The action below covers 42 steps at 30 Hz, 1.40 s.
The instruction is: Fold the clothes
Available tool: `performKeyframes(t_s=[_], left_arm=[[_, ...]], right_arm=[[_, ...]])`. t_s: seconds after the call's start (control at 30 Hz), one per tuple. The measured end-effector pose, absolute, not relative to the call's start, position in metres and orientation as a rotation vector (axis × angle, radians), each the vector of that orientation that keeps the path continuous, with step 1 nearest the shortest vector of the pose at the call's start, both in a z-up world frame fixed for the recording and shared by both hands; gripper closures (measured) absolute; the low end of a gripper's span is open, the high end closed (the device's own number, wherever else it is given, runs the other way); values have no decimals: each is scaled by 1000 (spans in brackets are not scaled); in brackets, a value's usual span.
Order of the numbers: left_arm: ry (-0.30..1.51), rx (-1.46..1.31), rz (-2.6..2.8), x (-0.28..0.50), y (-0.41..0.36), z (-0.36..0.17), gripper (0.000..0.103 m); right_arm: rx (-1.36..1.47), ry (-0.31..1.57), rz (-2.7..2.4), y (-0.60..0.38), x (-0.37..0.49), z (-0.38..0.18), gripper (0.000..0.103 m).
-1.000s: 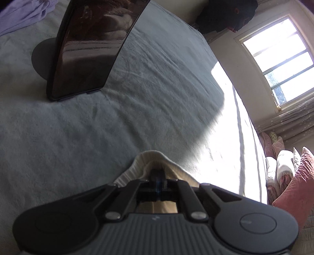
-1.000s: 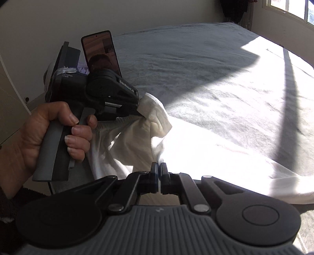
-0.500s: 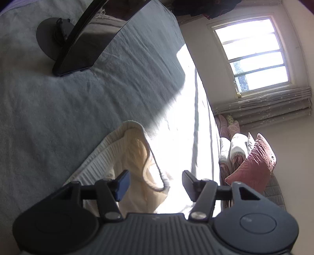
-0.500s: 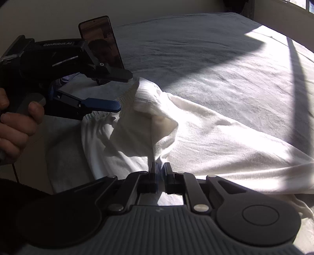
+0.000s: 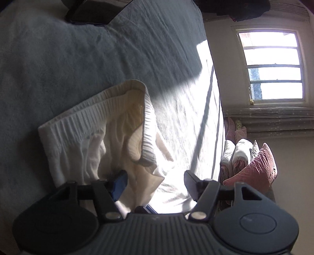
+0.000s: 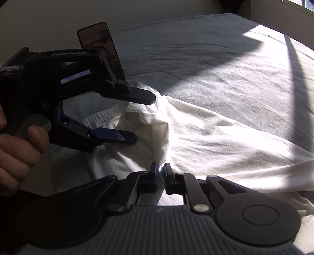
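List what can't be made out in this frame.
- White garment: far end cut off by the right wrist view's right edge; type unclear.
- Phone: cropped by the left wrist view's top edge.
- Right tongs: their own pads hide how much cloth is pinched.

We can read only one marking, "GenRobot.AI", in pale letters along the top of the black body of the left gripper, well behind its spread jaws; nothing else carries legible writing.
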<state>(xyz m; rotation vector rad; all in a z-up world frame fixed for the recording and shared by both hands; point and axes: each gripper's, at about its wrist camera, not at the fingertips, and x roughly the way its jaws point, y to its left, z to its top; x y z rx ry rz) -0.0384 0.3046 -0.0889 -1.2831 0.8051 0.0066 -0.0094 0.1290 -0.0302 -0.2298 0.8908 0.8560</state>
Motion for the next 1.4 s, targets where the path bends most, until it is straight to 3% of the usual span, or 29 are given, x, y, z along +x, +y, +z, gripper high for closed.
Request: performKeyframes(t_s=[0.1,0.2,0.3,0.33,0.5,0.57,0.6,0.63,0.97,1.4], left_arm=[[785,-1294,55,-33,296,-86,49],[759,-1347,101,-34,297,-86,62],[750,-1380,156,-38,300,-87,91],[747,-1391,174,-40,300,-88,96],[701,-1360,205,-50,308,-73,97],[698,-1317,233,-53,312,-66,97],[696,-1295,246,-55,315,-63,97],[695,-1274,260,-56,317,-59,97],[721,-1148,365,-77,326,-34,97],[619,-1048,305,-99,327,-56,97]], right_arm=[[-233,886,864,129,-12,-30,90],[-230,884,866,128,-13,-29,90],[-218,891,851,126,-13,-29,90],[-211,892,846,125,-12,-28,90],[-132,869,775,105,-6,-12,87],[-91,851,732,94,-1,-4,70],[-64,842,714,88,2,1,56],[-32,842,693,81,6,6,51],[556,1046,404,0,45,12,51],[864,1180,398,-17,43,-43,51]])
